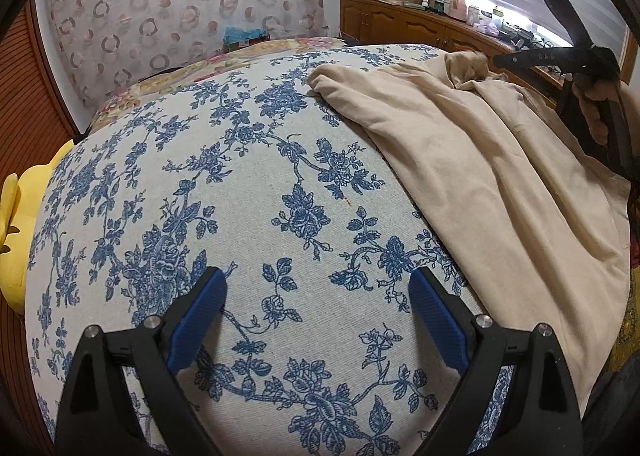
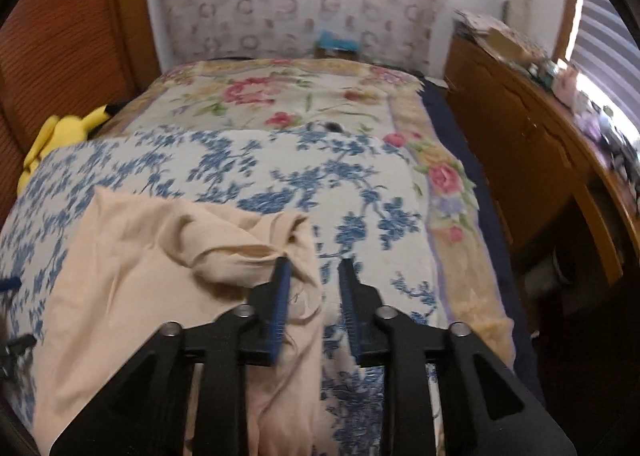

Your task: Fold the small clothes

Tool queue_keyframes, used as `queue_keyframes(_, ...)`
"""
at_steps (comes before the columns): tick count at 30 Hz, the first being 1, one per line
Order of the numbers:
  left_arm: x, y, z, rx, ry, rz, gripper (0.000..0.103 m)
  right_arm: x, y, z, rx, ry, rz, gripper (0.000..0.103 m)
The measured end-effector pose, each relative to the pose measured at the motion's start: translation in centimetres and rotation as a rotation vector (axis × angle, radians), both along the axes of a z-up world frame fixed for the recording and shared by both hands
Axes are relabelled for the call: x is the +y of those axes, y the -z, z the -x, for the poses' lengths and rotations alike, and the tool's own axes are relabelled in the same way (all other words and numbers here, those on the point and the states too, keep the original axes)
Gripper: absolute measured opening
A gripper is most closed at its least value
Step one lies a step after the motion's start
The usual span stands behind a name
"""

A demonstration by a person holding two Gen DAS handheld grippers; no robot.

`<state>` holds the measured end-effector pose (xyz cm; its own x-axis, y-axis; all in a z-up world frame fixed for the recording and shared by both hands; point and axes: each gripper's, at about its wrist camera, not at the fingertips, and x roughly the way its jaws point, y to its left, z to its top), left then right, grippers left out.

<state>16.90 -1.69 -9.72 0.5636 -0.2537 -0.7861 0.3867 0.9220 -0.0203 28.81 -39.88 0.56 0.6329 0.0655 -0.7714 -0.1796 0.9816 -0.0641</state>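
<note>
The left gripper (image 1: pixel 318 288) stood with jaws wide and empty over the bed (image 1: pixel 248 184); the beige garment (image 1: pixel 480 176) lay to their right; the right gripper (image 2: pixel 316 268) had jaws parted, the garment's bunched edge against the left one, unclamped.

Soft cloth, matt plastic and polished wood

The beige garment (image 1: pixel 480 184) is a soft, matt knit cloth, creased; the blue-flowered cover (image 1: pixel 248 184) under it looks a coarser woven fabric. The left gripper (image 1: pixel 318 288) has matt black plastic arms, ribbed blue pads (image 1: pixel 438 316) and shiny metal pins. The cabinet (image 2: pixel 532 160) is glossy brown wood, and the yellow toy (image 2: pixel 60 132) is plush.
</note>
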Motion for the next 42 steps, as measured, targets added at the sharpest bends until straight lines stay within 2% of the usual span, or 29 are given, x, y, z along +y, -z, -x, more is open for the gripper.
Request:
queue_keyframes(3, 0.0, 0.0, 0.0, -0.001, -0.002, -0.002, 0.094, 0.3, -1.2, 0.9, -0.053, -0.022, 0.039, 0.030)
queue_keyframes(6, 0.2, -0.6, -0.1, -0.019, -0.036, 0.002, 0.094, 1.0, -1.9, 1.3, -0.061, -0.080, -0.007, 0.035)
queue_keyframes(8, 0.3, -1.5, 0.0, -0.034, -0.042, 0.053, 0.094, 2.0, -1.7, 1.0, -0.024, -0.150, -0.041, 0.040)
queue_keyframes(10, -0.1, -2.9, 0.1, -0.057, -0.037, 0.101, 0.094, 3.2, -0.6, -0.1, 0.040, -0.200, -0.057, 0.040)
queue_keyframes(13, -1.0, -4.6, 0.7, -0.097, -0.015, 0.134, 0.094, 4.6, 1.2, -1.8, 0.139, -0.201, -0.061, 0.041)
queue_keyframes(18, -2.1, -5.5, 1.0, -0.117, -0.005, 0.168, 0.094, 5.3, 2.9, -3.6, 0.167, -0.177, -0.033, 0.040)
queue_keyframes(19, -2.2, -5.5, 1.1, -0.116, -0.002, 0.176, 0.094, 5.2, 3.0, -3.7, 0.165, -0.174, -0.036, 0.032)
queue_keyframes(20, -2.4, -5.4, 1.1, -0.112, 0.001, 0.181, 0.094, 4.8, 2.9, -3.8, 0.155, -0.184, -0.055, 0.011)
queue_keyframes(21, -2.5, -5.3, 1.2, -0.109, 0.003, 0.183, 0.094, 4.6, 2.7, -3.7, 0.147, -0.197, -0.064, 0.003)
queue_keyframes(24, -3.0, -5.1, 1.6, -0.107, 0.009, 0.176, 0.094, 2.6, 0.8, -3.2, 0.058, -0.153, -0.080, 0.003)
queue_keyframes(25, -3.1, -5.0, 1.7, -0.109, 0.014, 0.175, 0.094, 1.3, 0.0, -3.1, 0.022, -0.097, -0.085, 0.003)
queue_keyframes(27, -3.5, -4.9, 1.9, -0.106, 0.019, 0.174, 0.094, -0.3, -0.6, -3.2, -0.001, 0.000, -0.052, 0.003)
queue_keyframes(28, -3.7, -4.8, 1.9, -0.105, 0.022, 0.170, 0.094, -0.5, -0.5, -3.3, 0.004, 0.011, -0.030, 0.005)
queue_keyframes(30, -4.1, -4.6, 2.2, -0.105, 0.028, 0.153, 0.094, -1.0, -0.2, -3.4, 0.031, 0.035, 0.043, 0.022)
queue_keyframes(31, -4.2, -4.6, 2.3, -0.106, 0.031, 0.142, 0.094, -1.4, -0.3, -3.0, 0.033, 0.040, 0.051, 0.031)
queue_keyframes(32, -4.4, -4.5, 2.4, -0.105, 0.034, 0.136, 0.094, -2.0, -0.5, -2.2, 0.033, 0.028, 0.033, 0.032)
queue_keyframes(35, -4.7, -4.4, 3.3, -0.099, 0.053, 0.130, 0.094, -2.9, -1.5, 1.1, 0.027, -0.031, -0.019, 0.032)
queue_keyframes(39, -5.2, -4.2, 4.9, -0.095, 0.078, 0.118, 0.094, -2.7, -1.7, 8.5, 0.035, -0.145, -0.060, 0.032)
queue_keyframes(42, -5.7, -4.2, 6.5, -0.094, 0.105, 0.111, 0.094, -2.2, -0.8, 14.3, 0.055, -0.200, -0.083, 0.032)
